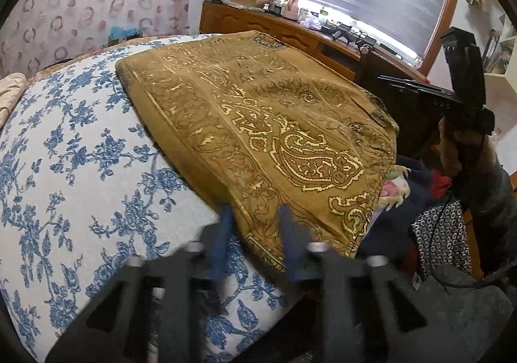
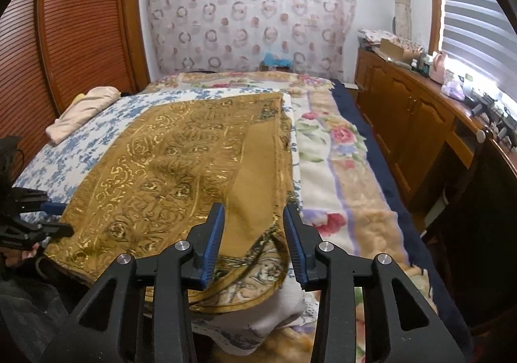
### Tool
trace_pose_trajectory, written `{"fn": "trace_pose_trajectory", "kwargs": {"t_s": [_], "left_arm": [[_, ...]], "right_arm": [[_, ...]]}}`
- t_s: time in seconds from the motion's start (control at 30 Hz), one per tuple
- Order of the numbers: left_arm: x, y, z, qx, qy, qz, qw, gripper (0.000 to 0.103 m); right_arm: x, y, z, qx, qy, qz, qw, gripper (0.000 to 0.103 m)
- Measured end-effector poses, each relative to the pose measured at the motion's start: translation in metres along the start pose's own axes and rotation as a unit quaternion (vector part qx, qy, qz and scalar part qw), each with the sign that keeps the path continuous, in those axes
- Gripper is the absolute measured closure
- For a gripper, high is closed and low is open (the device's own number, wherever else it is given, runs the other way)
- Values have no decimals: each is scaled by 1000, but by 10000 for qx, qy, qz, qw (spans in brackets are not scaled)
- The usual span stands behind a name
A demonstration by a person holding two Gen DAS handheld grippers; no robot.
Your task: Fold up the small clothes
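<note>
A mustard-gold paisley cloth point(image 1: 258, 123) lies spread on the bed, over a white sheet with blue flowers point(image 1: 80, 169). My left gripper point(image 1: 255, 214) is open, its blue-padded fingers straddling the cloth's near edge just above it. The cloth also shows in the right wrist view point(image 2: 181, 169), with one corner folded over. My right gripper point(image 2: 255, 217) is open above the cloth's near right corner, holding nothing. The left gripper appears at the left edge of the right wrist view point(image 2: 55, 217); the right gripper unit shows in the left wrist view point(image 1: 465, 88).
A floral blanket point(image 2: 339, 169) with a navy border covers the bed's right side. A folded cream garment point(image 2: 84, 111) lies at the far left. A wooden cabinet point(image 2: 420, 123) with clutter runs under the window. A louvred wooden wardrobe point(image 2: 64, 39) stands left. Clothes pile point(image 1: 420, 201) beside the bed.
</note>
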State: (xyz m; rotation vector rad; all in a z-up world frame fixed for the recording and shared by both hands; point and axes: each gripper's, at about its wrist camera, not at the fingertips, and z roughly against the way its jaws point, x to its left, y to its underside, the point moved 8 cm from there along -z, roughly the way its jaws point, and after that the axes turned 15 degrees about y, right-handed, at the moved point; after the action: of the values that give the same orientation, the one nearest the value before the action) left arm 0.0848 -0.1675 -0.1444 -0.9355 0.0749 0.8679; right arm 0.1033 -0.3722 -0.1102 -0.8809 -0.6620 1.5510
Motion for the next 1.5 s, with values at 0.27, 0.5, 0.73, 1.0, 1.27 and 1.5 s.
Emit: {"fn": "trace_pose_trajectory", "kwargs": {"t_s": [0.27,0.5,0.73,1.0,1.27,1.5], "left_arm": [[-14,-37,22,-367,281,-159,9988,103],[-22,-98,26,-705,331,-405,9961,103],[-5,-142,6,-747,272,-330,9963,103],[14,-158,-1,-796,192,-169,9965,103],[16,-160,6,-882,97,-200,9959,103],[15,-160,8,-889,23,-261,9957,103]], "right_arm": [[26,-1,11,-15,-361,137,9993,59],[63,-8,32,-173,-858,352,9955,43],[82,-14,46,-320,-1196,473,9912,32],[84,4,16,16,-1047,587,9928,31],[60,25,-14,397,-709,491,9955,31],[52,24,-21,444,-917,349,9942,77]]}}
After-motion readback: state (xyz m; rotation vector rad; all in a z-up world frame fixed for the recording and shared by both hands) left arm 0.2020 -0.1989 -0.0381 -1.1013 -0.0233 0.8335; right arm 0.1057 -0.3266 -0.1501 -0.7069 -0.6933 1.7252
